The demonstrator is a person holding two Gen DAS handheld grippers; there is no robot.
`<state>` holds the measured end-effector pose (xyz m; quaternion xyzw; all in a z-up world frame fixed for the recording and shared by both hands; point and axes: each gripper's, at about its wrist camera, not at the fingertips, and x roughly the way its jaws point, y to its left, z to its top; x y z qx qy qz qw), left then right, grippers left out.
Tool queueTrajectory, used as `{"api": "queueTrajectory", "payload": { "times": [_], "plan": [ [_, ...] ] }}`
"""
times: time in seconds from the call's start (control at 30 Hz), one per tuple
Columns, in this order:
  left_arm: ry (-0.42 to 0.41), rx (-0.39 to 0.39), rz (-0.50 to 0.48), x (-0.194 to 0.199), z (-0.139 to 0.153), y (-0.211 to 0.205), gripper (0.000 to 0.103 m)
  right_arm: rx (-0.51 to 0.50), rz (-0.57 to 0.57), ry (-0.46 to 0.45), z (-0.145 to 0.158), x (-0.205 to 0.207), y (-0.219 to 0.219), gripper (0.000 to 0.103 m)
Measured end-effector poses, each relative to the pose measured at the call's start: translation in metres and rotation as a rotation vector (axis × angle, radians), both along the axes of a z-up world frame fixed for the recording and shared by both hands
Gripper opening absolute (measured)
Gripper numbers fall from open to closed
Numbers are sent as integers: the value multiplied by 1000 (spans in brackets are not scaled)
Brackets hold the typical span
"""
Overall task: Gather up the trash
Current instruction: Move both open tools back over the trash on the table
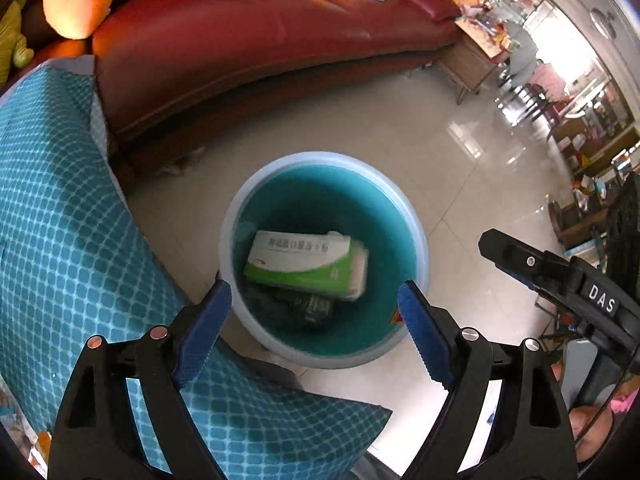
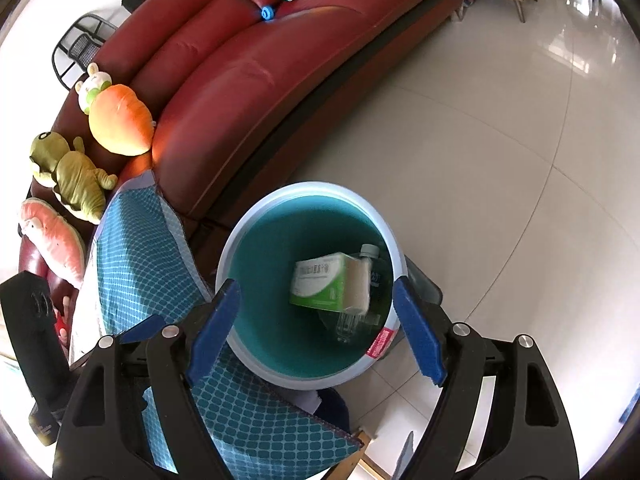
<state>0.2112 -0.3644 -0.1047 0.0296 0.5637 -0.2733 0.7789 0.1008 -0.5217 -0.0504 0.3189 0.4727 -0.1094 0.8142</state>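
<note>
Left claw (image 1: 314, 330), right claw (image 2: 316, 328) both released, empty over bin (image 1: 240, 216); carton (image 1: 306, 264) light, crushable, grip long sides.

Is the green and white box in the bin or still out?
In. The box lies inside the teal bin, on a clear bottle; both jaws stand open and empty.

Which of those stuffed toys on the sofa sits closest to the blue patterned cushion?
The green frog plush, touching the blue patterned cushion. The orange carrot plush lies farther up the red sofa, and the pink watermelon plush sits beyond the frog.
</note>
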Motion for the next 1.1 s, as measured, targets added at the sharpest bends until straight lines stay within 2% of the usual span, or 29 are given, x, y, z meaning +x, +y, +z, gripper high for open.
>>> {"api": "queueTrajectory", "payload": {
  "times": [0.27, 0.5, 1.1],
  "plan": [
    [14, -19, 31, -13, 4, 34, 88, -13, 14, 25, 5, -2, 9, 75],
    [-1, -26, 80, -28, 12, 77, 90, -21, 59, 27, 11, -3, 36, 77],
    [-69, -52, 271, -79, 49, 245, 90, -37, 293, 17, 33, 5, 182, 78]
  ]
}}
